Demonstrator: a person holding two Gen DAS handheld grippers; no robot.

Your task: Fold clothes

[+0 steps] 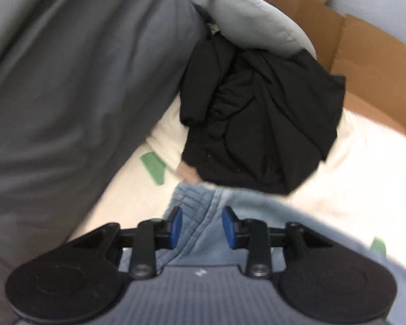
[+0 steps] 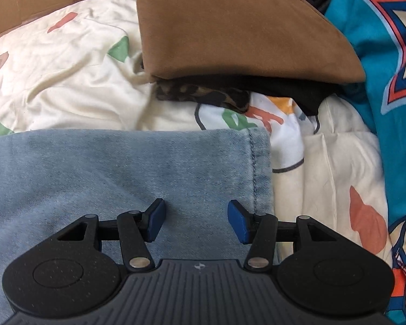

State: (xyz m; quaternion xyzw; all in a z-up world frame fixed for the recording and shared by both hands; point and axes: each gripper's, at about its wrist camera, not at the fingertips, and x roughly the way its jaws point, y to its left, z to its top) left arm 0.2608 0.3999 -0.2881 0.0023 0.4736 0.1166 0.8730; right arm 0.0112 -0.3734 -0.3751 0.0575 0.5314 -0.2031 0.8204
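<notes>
A cream bedsheet [image 2: 67, 81] printed with green and salmon shapes covered the work surface, with brown cardboard [image 1: 365, 62] standing along its far edge in both views. In the left wrist view, which was blurred, a large dark grey cloth [image 1: 67, 81] filled the left side, a pale grey-green garment [image 1: 246, 19] lay at the top, and a crumpled black garment [image 1: 257, 124] sat just below it on the sheet. The light blue denim garment [image 1: 203, 211] lay nearest the camera, and a bunched fold of it ran up between the blue pads of the left gripper [image 1: 201, 226]; the jaws stood partly closed around that fold, but whether the pads truly pinched it could not be told from the blur. In the right wrist view the same denim [image 2: 121, 168] lay spread flat on the sheet, its stitched hem [image 2: 254, 168] running down the right edge. The right gripper [image 2: 196, 222] hung over it near that hem with its jaws parted and nothing between the pads. Beyond the denim a folded tan garment [image 2: 230, 27] rested on top of a dark patterned cloth [image 2: 203, 94], and a white printed garment [image 2: 284, 135] lay just beside the hem. A teal printed garment [image 2: 387, 81] covered the right side.
</notes>
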